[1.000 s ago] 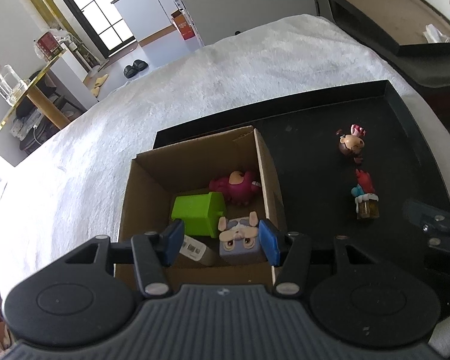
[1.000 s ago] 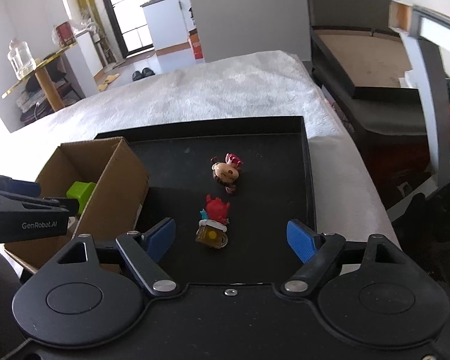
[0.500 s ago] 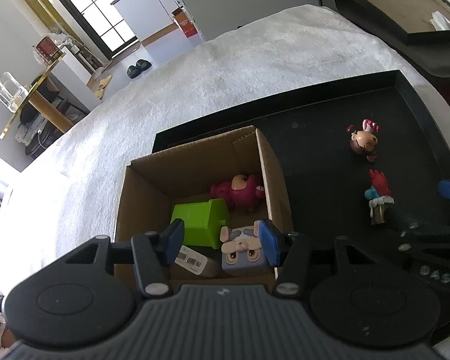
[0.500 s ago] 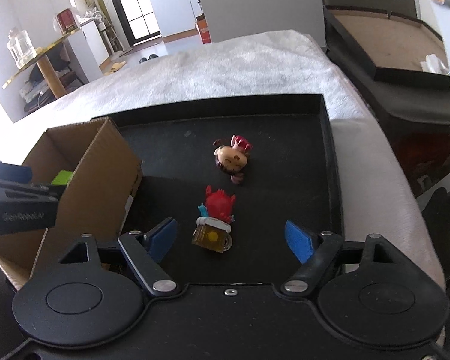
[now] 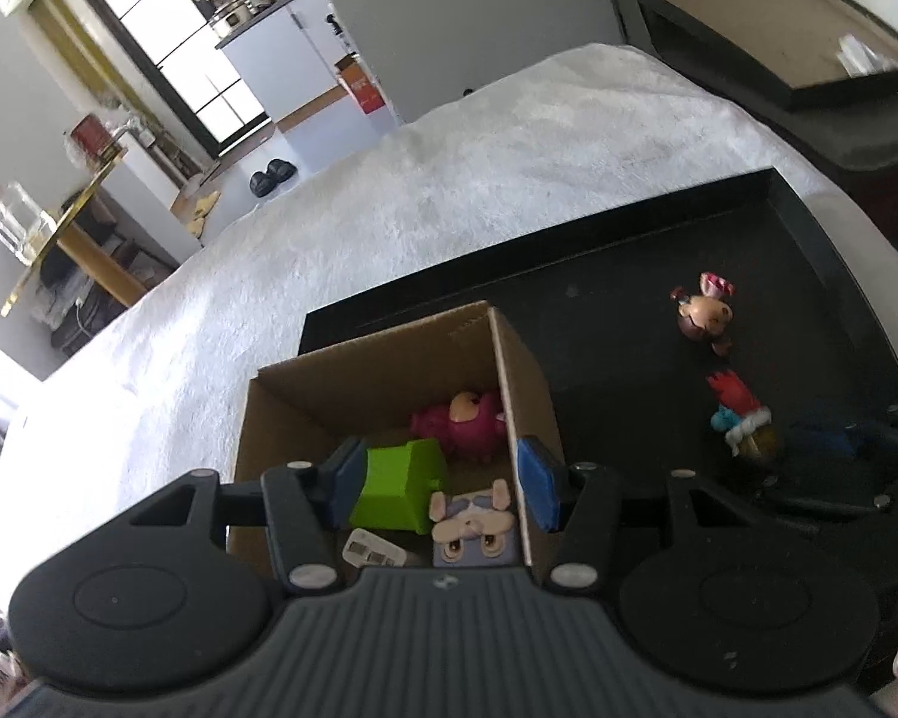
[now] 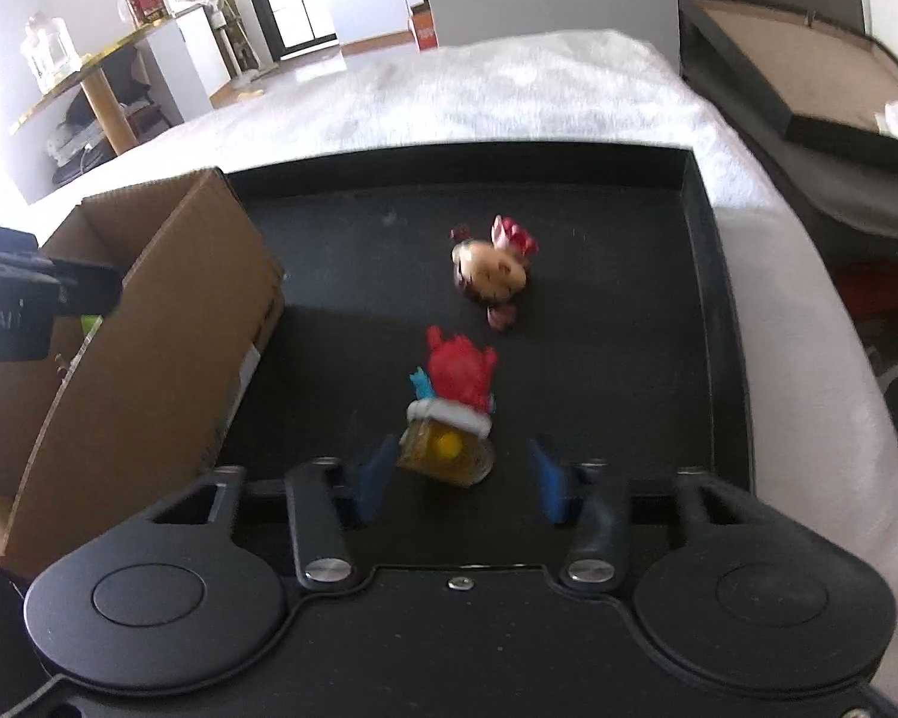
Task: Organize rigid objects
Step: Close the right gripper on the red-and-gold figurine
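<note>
Nearest my right gripper (image 6: pixel 458 481), the small red-topped hard plastic figurine with a white collar and a translucent amber base (image 6: pixel 452 413) stands on the black tray (image 6: pixel 712 311), its base just entering the gap. The jaws have just been closing; the left pad is at the base's edge, the right pad is still clear, so nothing is clamped yet. I judge it light, stiff and a bit slick, and top-heavy; the squat amber base is the place to pinch, low and square, not the spiky red head. Just beyond lies the round-headed brown figurine with a pink bow (image 6: pixel 491 266), on its side. To the left, my left gripper (image 5: pixel 440 481) hovers half-open and empty over the open cardboard box (image 5: pixel 527 371), above the green plastic block (image 5: pixel 398 484).
</note>
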{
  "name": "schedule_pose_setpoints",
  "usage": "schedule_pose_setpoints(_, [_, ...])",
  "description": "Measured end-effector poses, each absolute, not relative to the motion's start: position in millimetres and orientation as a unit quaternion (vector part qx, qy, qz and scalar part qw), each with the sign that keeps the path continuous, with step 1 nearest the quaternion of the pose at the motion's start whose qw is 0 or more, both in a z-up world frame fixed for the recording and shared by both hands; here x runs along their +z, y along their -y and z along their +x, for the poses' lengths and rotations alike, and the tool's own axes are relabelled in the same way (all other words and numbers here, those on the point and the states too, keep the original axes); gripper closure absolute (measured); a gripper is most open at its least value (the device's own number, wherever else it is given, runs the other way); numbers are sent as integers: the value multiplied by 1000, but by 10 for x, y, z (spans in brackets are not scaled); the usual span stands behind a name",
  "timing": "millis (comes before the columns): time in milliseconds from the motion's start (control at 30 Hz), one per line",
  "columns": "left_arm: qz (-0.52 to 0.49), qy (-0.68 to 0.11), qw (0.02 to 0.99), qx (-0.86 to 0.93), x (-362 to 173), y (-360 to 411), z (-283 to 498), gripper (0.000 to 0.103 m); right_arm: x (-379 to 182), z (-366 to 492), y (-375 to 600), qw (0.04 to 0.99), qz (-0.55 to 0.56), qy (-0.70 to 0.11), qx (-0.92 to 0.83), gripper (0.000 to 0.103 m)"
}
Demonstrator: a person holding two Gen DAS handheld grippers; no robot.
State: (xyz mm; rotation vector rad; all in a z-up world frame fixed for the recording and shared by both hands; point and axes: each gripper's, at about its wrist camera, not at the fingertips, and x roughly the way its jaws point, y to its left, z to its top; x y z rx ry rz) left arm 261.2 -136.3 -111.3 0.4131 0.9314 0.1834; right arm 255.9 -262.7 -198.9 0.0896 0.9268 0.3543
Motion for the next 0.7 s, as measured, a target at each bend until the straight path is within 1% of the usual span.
schedule_pose_setpoints(367, [201, -461, 861, 81, -1266, 1461, 2589, 49, -1946, 2435, 2779, 880, 52, -445, 157, 73])
schedule_pose_setpoints(700, [188, -456, 866, 76, -1147, 1434, 2525, 49, -1760, 2384, 2851, 889, 65, -426, 155, 74])
